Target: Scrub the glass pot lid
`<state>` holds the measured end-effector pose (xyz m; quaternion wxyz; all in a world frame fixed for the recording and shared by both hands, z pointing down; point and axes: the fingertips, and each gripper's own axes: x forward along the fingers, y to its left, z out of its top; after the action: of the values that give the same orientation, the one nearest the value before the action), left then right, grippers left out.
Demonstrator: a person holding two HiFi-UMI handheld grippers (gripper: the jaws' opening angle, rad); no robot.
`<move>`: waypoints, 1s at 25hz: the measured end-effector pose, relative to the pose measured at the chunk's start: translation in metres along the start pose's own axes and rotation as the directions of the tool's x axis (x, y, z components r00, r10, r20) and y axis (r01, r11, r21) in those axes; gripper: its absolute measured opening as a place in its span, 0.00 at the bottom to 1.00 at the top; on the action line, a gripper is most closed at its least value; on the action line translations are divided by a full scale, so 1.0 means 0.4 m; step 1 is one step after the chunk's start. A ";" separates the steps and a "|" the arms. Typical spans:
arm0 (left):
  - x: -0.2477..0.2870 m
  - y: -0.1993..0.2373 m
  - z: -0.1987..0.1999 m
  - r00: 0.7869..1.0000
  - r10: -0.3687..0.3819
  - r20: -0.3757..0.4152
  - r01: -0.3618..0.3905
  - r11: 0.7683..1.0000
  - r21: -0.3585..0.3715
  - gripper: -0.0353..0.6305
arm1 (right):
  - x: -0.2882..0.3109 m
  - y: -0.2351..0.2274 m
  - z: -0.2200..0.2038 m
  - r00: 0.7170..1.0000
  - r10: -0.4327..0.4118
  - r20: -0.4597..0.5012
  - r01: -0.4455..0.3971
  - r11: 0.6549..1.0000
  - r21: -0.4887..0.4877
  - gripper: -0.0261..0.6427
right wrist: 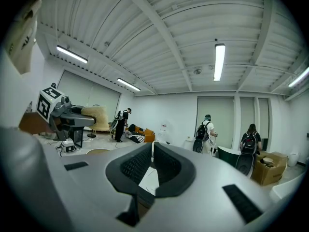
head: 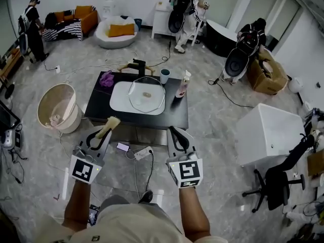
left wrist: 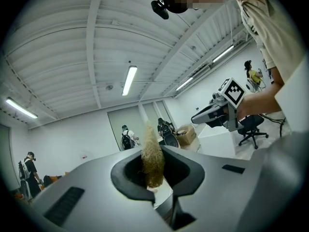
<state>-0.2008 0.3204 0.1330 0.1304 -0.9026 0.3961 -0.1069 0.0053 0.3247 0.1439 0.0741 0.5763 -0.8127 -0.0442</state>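
The round glass pot lid [head: 139, 99] lies flat in a white basin [head: 118, 98] on a low black table [head: 101, 111], ahead of both grippers. My left gripper [head: 102, 134] is held off the table's near edge and is shut on a tan fibrous scrubber [head: 111, 124]. In the left gripper view the scrubber [left wrist: 152, 153] stands up between the jaws of the left gripper [left wrist: 153, 172]. My right gripper [head: 174, 135] hovers beside it, shut with nothing in it; the right gripper view shows that gripper [right wrist: 152, 154] with its pads pressed together. Both are tilted upward, apart from the lid.
A black faucet [head: 137, 66], a purple cloth [head: 106, 79], a cup [head: 164, 76] and a bottle [head: 181, 86] stand round the basin. A woven basket [head: 58, 108] sits left, a white cabinet [head: 266, 133] and an office chair [head: 276, 184] right. Cables and a power strip [head: 143, 153] lie underfoot.
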 end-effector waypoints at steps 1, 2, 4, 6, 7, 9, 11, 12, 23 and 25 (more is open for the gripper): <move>0.013 -0.008 0.001 1.000 -0.004 -0.003 0.004 1.000 0.004 0.12 | 0.000 -0.015 -0.009 1.000 -0.003 -0.003 0.003 1.000 0.008 0.08; 0.026 -0.014 0.002 1.000 -0.010 -0.006 0.010 1.000 0.008 0.12 | 0.000 -0.028 -0.016 1.000 -0.007 -0.007 0.007 1.000 0.015 0.08; 0.054 -0.024 0.004 1.000 -0.021 -0.011 0.021 1.000 0.009 0.12 | -0.001 -0.053 -0.027 1.000 -0.014 -0.011 0.015 1.000 0.025 0.08; 0.083 -0.028 0.004 0.999 -0.031 -0.013 0.031 0.999 0.007 0.12 | 0.000 -0.077 -0.036 1.000 -0.025 -0.015 0.025 0.999 0.028 0.08; 0.099 -0.029 0.004 0.999 -0.037 -0.013 0.037 0.999 0.007 0.12 | 0.002 -0.089 -0.041 0.999 -0.032 -0.019 0.032 0.999 0.029 0.08; 0.135 -0.030 0.000 0.998 -0.054 -0.010 0.054 0.999 0.007 0.12 | 0.008 -0.114 -0.050 0.998 -0.048 -0.028 0.048 0.998 0.032 0.08; 0.177 -0.029 -0.008 0.997 -0.077 -0.004 0.077 0.997 0.003 0.12 | 0.021 -0.133 -0.058 0.997 -0.063 -0.036 0.064 0.997 0.032 0.08; 0.199 -0.026 -0.014 0.996 -0.089 0.001 0.089 0.996 -0.001 0.12 | 0.030 -0.142 -0.061 0.997 -0.070 -0.040 0.072 0.997 0.031 0.08; 0.458 0.123 -0.065 0.973 -0.220 0.071 0.222 0.975 -0.018 0.12 | 0.241 -0.226 -0.068 0.979 -0.180 -0.092 0.182 0.983 0.012 0.08; 0.489 0.167 -0.074 0.969 -0.233 0.076 0.235 0.972 -0.021 0.12 | 0.295 -0.226 -0.064 0.977 -0.189 -0.097 0.190 0.982 0.010 0.08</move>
<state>-0.1258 0.1268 0.1570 0.1179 -0.9482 0.2834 -0.0824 0.0553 0.1838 0.1631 0.1027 0.6532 -0.7500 -0.0156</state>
